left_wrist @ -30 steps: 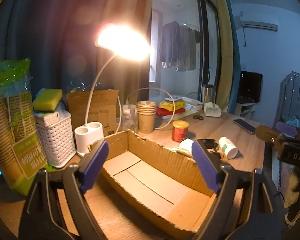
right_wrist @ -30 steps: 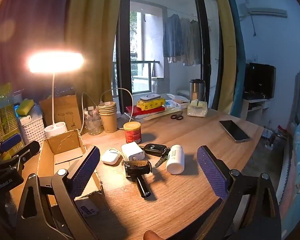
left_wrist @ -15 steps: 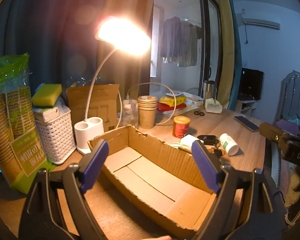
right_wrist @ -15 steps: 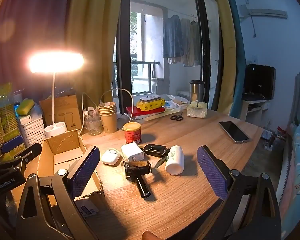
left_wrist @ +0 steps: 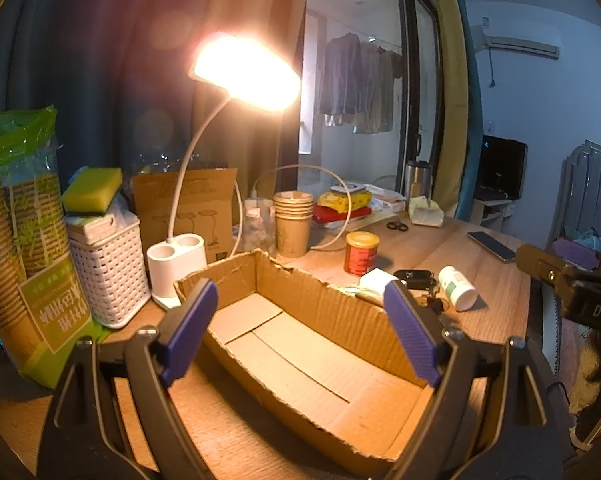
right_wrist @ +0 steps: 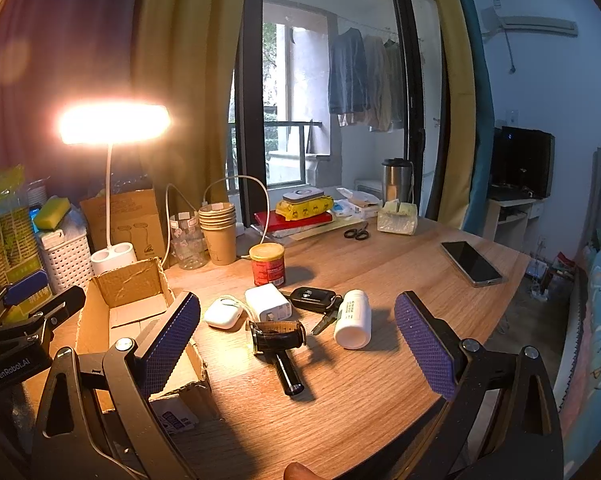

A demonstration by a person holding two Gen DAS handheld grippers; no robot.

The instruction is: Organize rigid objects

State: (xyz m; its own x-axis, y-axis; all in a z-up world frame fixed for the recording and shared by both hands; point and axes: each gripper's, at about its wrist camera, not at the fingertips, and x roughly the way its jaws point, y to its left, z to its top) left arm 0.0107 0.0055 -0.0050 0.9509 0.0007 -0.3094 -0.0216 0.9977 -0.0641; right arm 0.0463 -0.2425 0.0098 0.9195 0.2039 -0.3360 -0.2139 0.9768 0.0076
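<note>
Both tools, left tool [left_wrist: 300,332] and right tool [right_wrist: 296,344], were held wide open, empty; the cardboard box [left_wrist: 300,344] was framed slightly lower than before.

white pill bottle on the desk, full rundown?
The bottle is white plastic, cylindrical, with a white cap and a label of green and dark print. It lies on its side on the wooden desk, cap toward the camera, right of the car key, whose metal blade lies close by its side. Neither tongs touch it.

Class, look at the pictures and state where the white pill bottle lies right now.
In the right wrist view the white pill bottle lies on its side on the wooden table, just right of the car key.
</note>
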